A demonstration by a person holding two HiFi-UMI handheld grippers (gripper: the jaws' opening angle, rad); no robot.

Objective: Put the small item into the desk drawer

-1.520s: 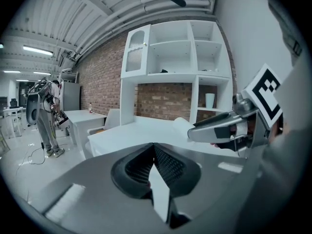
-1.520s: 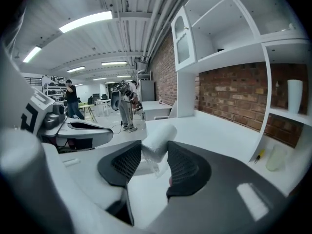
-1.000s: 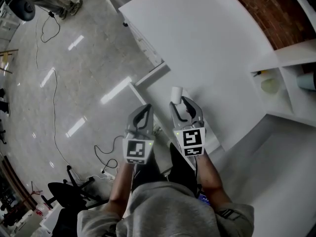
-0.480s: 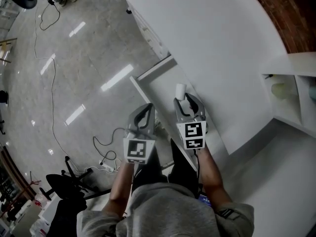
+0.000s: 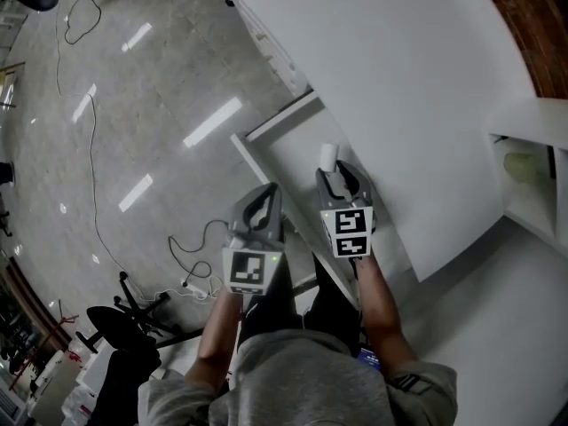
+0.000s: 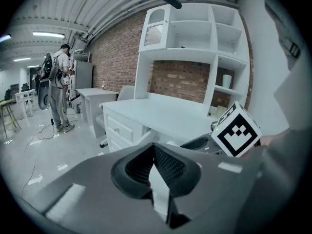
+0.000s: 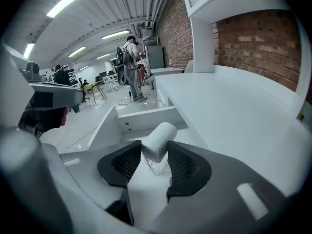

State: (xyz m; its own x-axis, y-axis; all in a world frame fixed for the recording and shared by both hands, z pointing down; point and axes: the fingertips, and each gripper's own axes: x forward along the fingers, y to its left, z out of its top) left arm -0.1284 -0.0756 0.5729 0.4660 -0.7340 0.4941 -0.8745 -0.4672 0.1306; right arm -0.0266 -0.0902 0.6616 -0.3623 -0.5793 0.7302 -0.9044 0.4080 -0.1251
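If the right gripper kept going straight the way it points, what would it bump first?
Probably the end wall of the drawer, the one with two small holes. The right gripper holds a white roll over the open drawer and aims at that wall. Depth is unclear, so it might touch the drawer's floor first.

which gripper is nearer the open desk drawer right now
Right. The right gripper hangs over the open drawer, gripping the small white roll. The left gripper, shut and empty, sits just outside the drawer's front.
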